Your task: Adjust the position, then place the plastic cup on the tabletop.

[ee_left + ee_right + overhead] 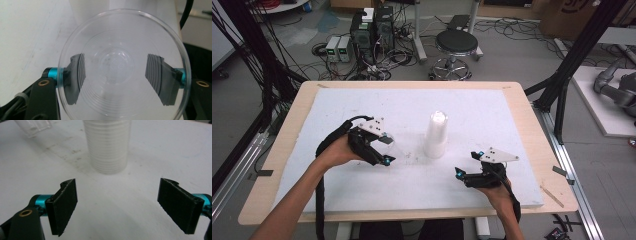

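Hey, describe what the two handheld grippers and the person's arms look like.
Both grippers, left gripper and right gripper, are black with teal joints near the tips and a pale three-cornered plate with dark dots on top. Their fingers are flat black pads with ridged faces, held by brass-coloured screws. A black cable trails from each along the forearm. The forearms are bare, no sleeves showing.

A wooden table (532, 125) with a pale rim carries a white board (482, 120) over most of its top. Beyond its far edge, on the grey concrete floor (512, 55), stands a round black stool (456, 44) on a chrome base, beside two dark computer towers (372, 30) and small grey boxes (338, 48) (all amid tangled cables). Black metal frame posts (579, 50) rise at the right, and bundled black cables (257, 55) hang at the left. The lighting is even.
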`<state>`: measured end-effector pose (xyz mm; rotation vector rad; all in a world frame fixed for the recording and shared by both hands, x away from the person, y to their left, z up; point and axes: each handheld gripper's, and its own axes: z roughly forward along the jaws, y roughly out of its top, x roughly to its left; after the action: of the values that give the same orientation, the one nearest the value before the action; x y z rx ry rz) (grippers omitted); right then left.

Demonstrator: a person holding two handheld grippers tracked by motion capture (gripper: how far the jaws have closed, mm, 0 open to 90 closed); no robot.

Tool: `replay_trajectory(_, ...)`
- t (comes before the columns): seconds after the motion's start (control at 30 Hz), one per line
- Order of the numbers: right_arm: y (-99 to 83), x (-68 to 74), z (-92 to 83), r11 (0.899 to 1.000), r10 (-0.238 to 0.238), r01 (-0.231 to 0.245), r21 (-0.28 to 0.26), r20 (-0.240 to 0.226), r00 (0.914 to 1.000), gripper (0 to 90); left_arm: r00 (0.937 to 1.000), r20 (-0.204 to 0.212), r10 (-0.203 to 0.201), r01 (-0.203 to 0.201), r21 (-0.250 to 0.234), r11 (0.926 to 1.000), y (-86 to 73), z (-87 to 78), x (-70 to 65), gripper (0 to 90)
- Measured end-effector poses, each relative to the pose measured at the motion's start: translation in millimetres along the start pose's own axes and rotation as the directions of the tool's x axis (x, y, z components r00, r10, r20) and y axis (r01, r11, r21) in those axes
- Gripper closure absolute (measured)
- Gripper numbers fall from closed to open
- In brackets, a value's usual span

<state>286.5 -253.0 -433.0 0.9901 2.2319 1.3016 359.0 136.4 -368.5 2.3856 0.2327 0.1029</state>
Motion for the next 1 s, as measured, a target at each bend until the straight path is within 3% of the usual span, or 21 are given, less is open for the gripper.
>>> replay_trajectory(0.1,-6.0,-5.2,1.1,1.000,0.020,-0.021,0.020,0.027,0.9994,16.0,0.9999,-0.001,0.012,-0.012,0.078,0.9969,3.1,1.5,3.9,32.1)
replay_trajectory(0.37,-11.9,-8.8,2.4,0.999,0.038,-0.040,0.026,0.058,0.9976,16.0,0.9995,0.001,0.030,-0.030,0.167,0.9855,10.0,4.5,7.9,31.9)
replay_trajectory(0.53,-15.5,-8.4,4.6,0.999,0.038,-0.040,0.022,0.080,0.9961,16.0,0.9995,0.004,0.030,-0.031,0.184,0.9825,10.0,6.8,8.0,31.9)
replay_trajectory(1.0,-18.6,-8.5,8.6,0.999,0.036,-0.038,0.025,0.081,0.9961,16.0,0.9997,-0.002,0.023,-0.022,0.180,0.9834,10.5,7.4,8.9,32.0)
